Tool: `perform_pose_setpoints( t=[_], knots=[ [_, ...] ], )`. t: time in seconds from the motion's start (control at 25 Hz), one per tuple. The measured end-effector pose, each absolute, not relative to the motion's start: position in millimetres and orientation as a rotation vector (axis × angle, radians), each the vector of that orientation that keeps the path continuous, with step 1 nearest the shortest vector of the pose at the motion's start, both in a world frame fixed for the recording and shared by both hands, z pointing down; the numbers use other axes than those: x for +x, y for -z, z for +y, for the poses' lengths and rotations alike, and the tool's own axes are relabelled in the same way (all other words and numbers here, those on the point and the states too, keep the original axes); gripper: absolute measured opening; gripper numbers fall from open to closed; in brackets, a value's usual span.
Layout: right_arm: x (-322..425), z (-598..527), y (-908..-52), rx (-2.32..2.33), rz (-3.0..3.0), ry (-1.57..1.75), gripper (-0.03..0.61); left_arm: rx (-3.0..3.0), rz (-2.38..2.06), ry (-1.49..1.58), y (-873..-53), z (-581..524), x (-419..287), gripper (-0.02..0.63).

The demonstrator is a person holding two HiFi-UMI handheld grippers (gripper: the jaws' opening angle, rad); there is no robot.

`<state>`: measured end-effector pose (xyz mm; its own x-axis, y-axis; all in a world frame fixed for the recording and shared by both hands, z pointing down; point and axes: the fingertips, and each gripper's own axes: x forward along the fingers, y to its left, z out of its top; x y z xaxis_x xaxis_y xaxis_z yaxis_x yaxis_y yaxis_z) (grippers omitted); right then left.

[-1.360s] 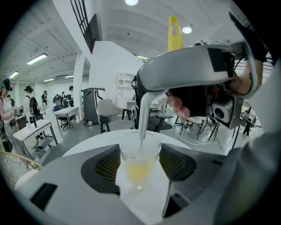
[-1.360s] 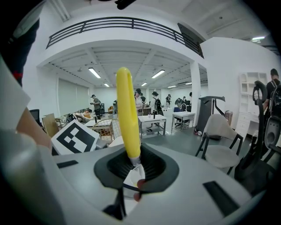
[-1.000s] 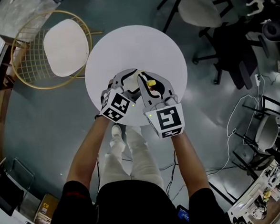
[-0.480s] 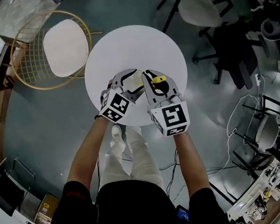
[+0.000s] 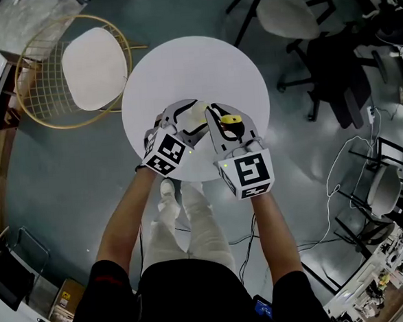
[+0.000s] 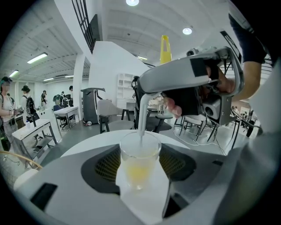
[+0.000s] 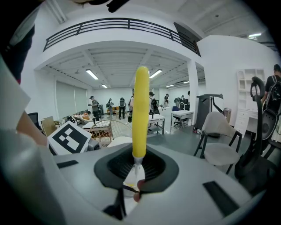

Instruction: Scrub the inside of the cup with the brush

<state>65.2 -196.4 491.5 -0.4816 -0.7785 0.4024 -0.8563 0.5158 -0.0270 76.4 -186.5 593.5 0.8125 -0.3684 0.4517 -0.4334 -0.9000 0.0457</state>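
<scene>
Now: left gripper clamped on clear cup, held over near half of round white table. Right gripper clenched on brush, also over table's near half; yellow handle upright, white stem dipping into cup.

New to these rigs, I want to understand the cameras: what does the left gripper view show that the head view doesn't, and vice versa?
Only the left gripper view: the inside of the clear cup, where the white stem of the brush reaches down to a yellowish tip. Only the head view: the whole round white table, the gold wire chair, the person's arms. Both: the left gripper shut on the cup, the right gripper holding the brush's yellow handle.
</scene>
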Motion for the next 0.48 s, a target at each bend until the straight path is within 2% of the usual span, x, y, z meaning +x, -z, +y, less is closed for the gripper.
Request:
perform_pose_setpoints(
  t=[0.48],
  knots=[
    [66.3,-184.1,-493.4,1.357,-2.402,-0.334,0.048,2.853,-0.622,-0.659,-593.5,-187.5,77.1,0.288]
  ],
)
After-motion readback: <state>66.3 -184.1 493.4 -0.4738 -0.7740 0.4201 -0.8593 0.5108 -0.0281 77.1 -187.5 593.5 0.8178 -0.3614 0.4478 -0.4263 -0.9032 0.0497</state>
